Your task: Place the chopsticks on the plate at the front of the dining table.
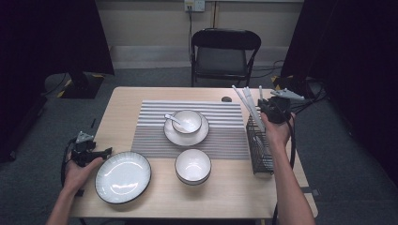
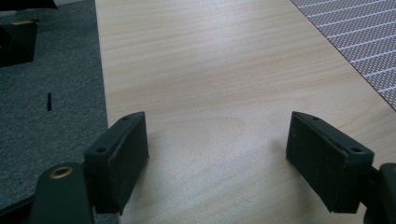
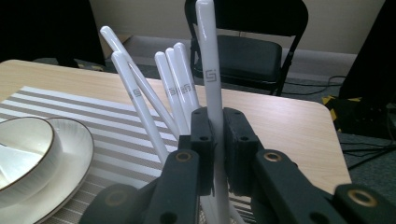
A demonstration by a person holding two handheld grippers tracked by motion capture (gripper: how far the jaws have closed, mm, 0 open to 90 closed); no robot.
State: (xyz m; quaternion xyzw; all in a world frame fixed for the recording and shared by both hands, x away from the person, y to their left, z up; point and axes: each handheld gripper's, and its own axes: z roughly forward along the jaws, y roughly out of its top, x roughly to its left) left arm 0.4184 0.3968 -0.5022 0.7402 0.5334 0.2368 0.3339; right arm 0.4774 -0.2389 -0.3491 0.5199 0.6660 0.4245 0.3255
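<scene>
A: One chopstick (image 3: pixel 208 70) is being clamped by the right gripper (image 3: pixel 215 140), above the rack (image 1: pixel 259 149) at right.

B: Pulling it for the setting, likely. The left gripper (image 2: pixel 217 154) is hanging apart, holding nothing, by the plate (image 1: pixel 123 176).

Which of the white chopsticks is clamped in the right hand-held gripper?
The upright chopstick that stands tallest, pinched between the right hand-held gripper's jaws; the other chopsticks lean away to its left, untouched.
</scene>
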